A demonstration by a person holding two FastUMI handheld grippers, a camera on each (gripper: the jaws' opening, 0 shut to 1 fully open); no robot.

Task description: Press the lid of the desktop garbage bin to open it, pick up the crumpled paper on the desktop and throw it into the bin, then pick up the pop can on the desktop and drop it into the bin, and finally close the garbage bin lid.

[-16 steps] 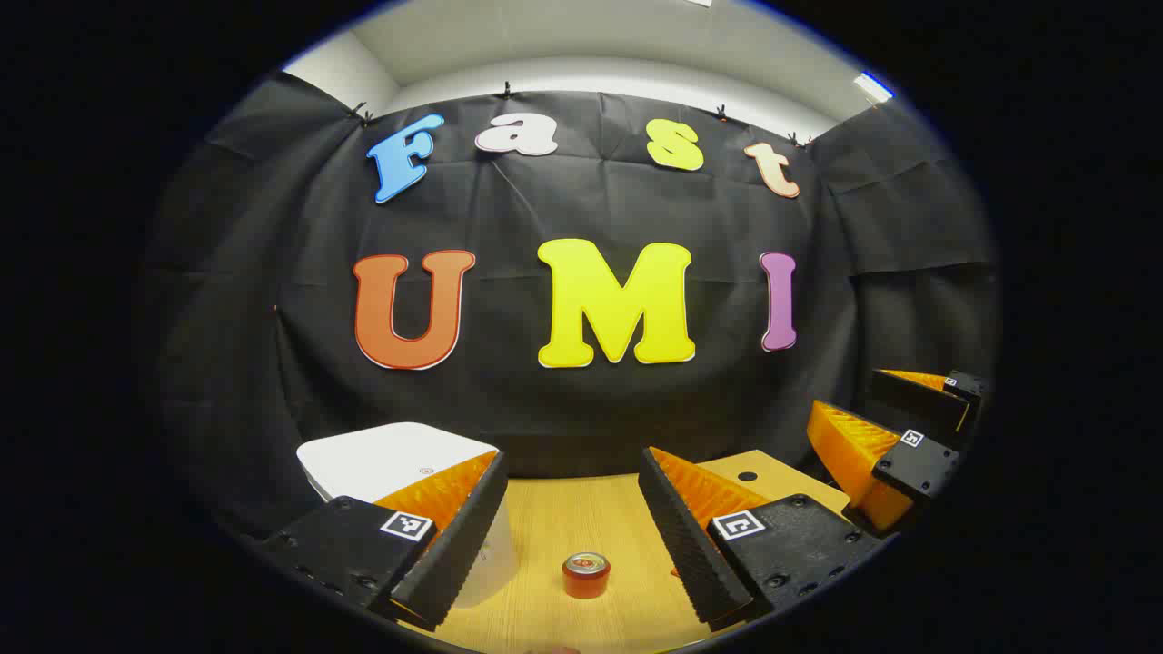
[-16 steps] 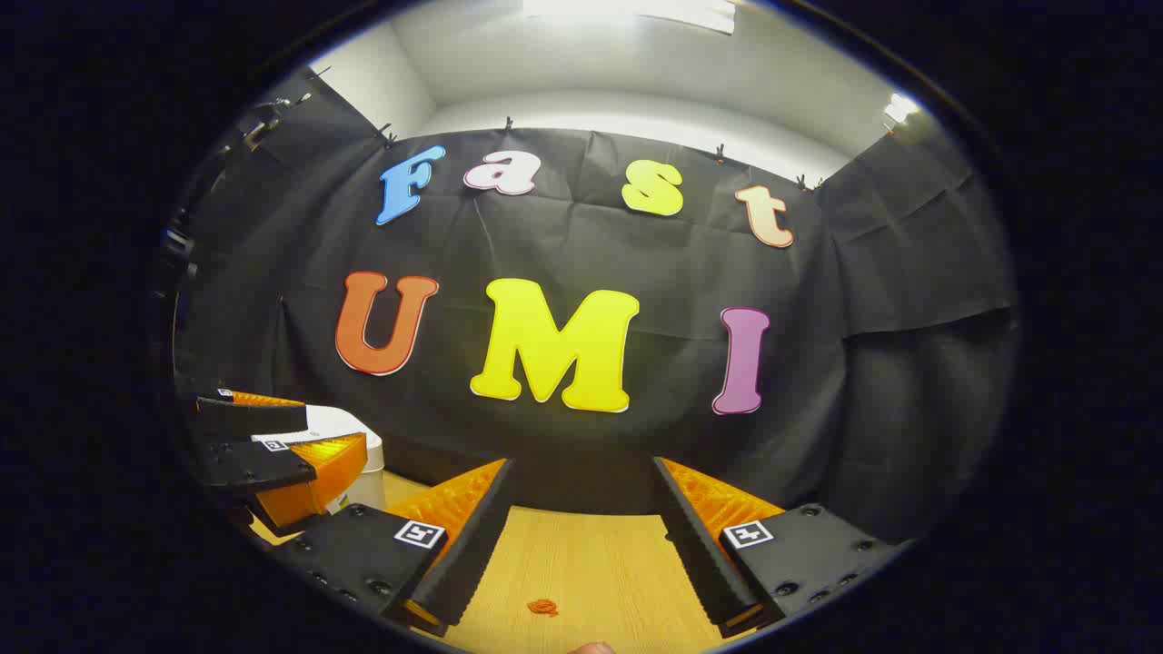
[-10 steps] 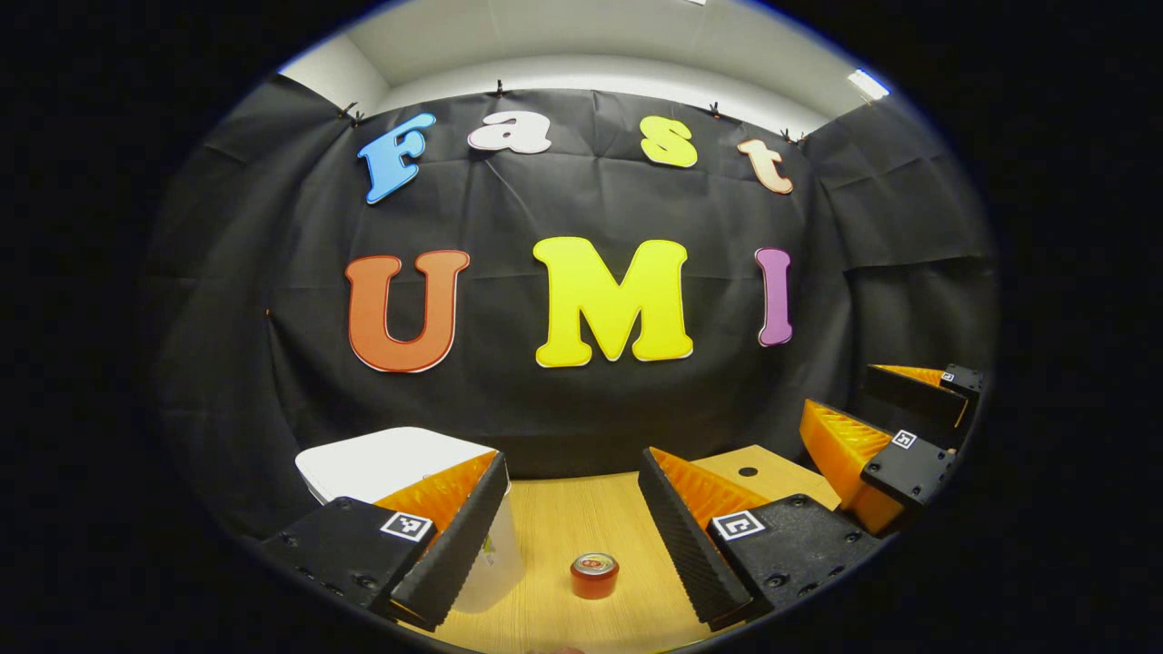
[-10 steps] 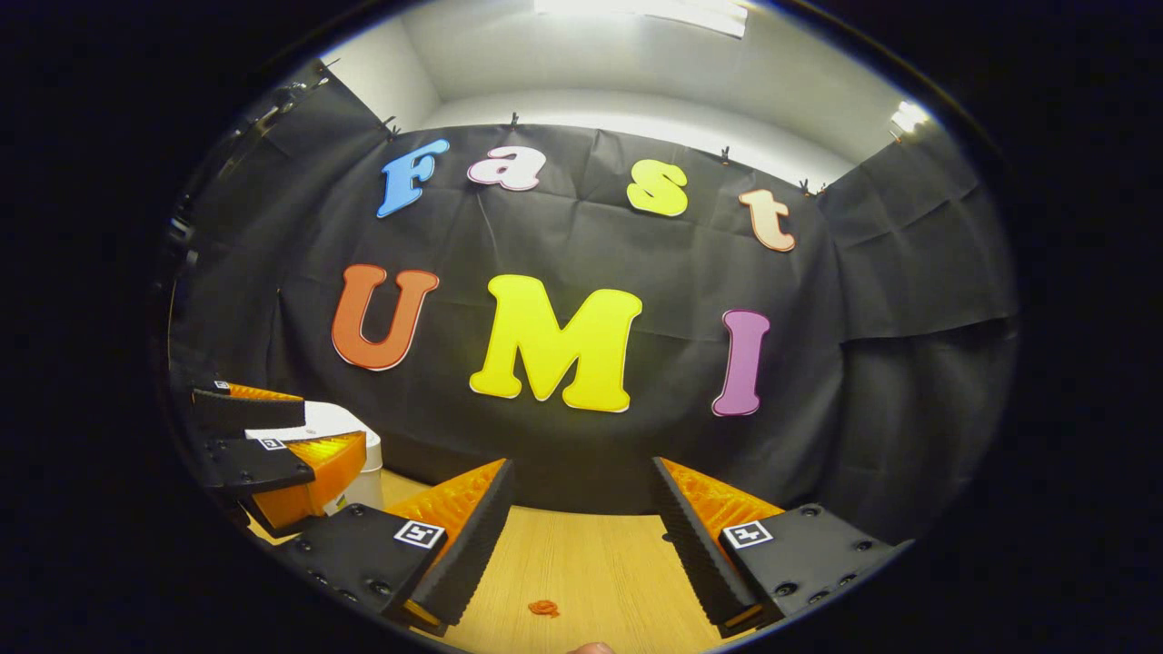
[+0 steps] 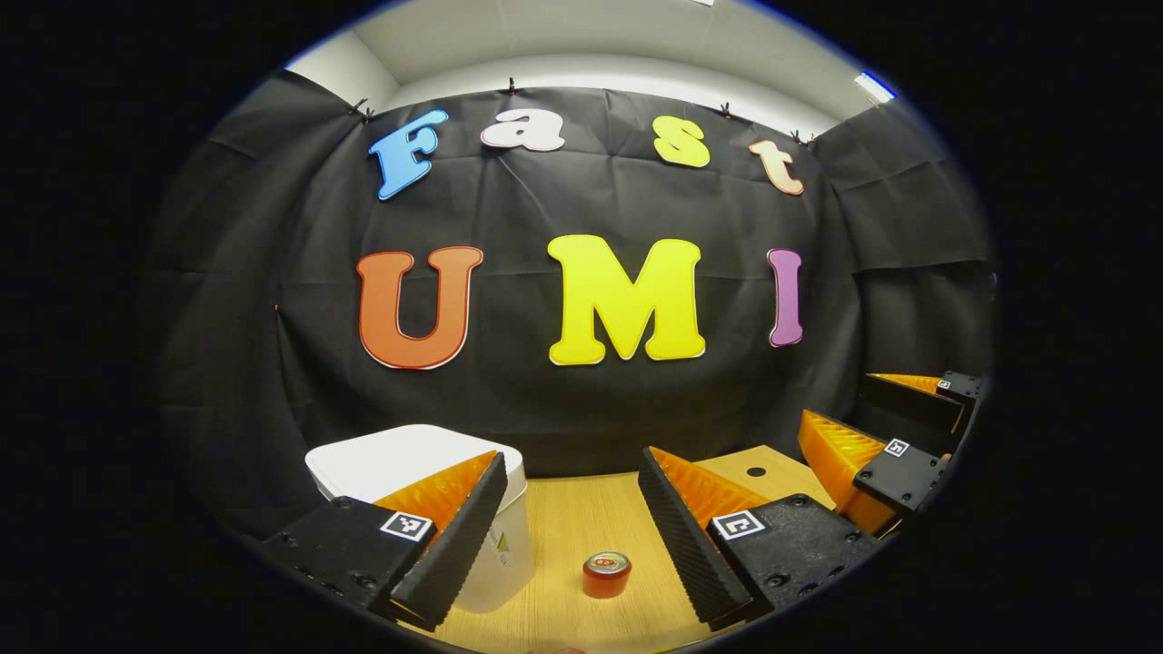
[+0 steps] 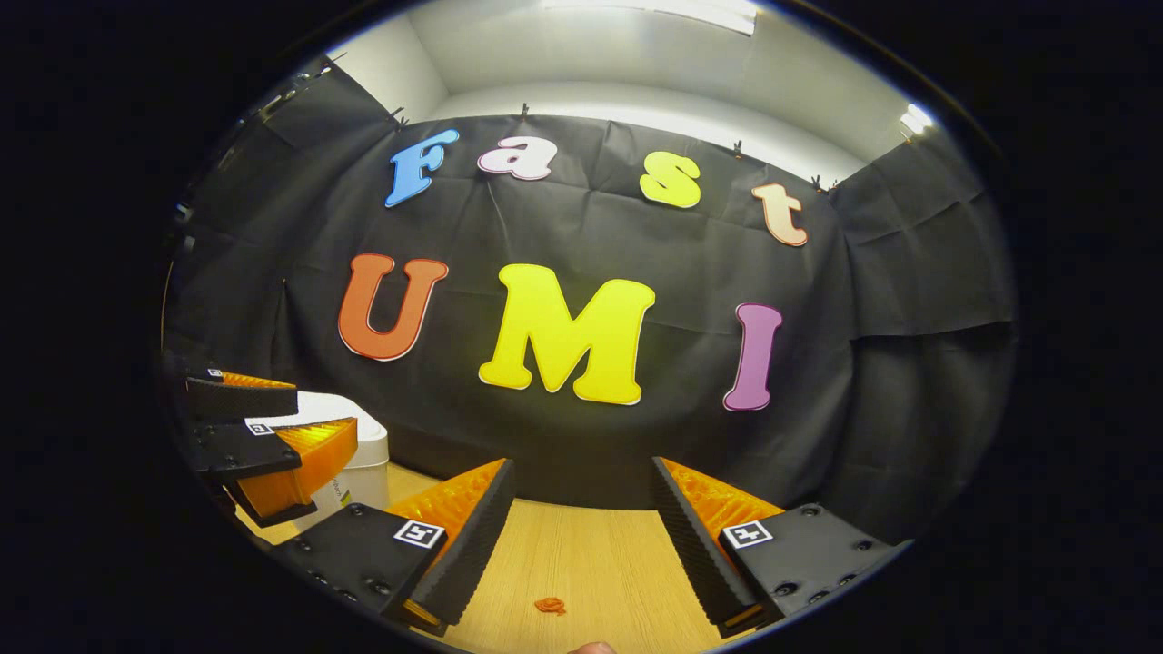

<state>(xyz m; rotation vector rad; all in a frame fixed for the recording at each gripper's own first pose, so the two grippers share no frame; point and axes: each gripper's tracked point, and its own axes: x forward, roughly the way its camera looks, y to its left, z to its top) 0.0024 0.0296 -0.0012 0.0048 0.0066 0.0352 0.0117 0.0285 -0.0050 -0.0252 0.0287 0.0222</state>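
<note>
Wooden desktop (image 5: 563,518) bears white bin (image 5: 413,459), can (image 5: 607,574).

A staged recording booth, not a lived-in room; black cloth (image 5: 581,391) is clipped up as a backdrop and wraps round both sides; above it runs a plain pale wall (image 6: 636,100) and ceiling with strip lights (image 6: 654,7); a light wood tabletop (image 6: 591,563) butts against the cloth along its far edge.
</note>
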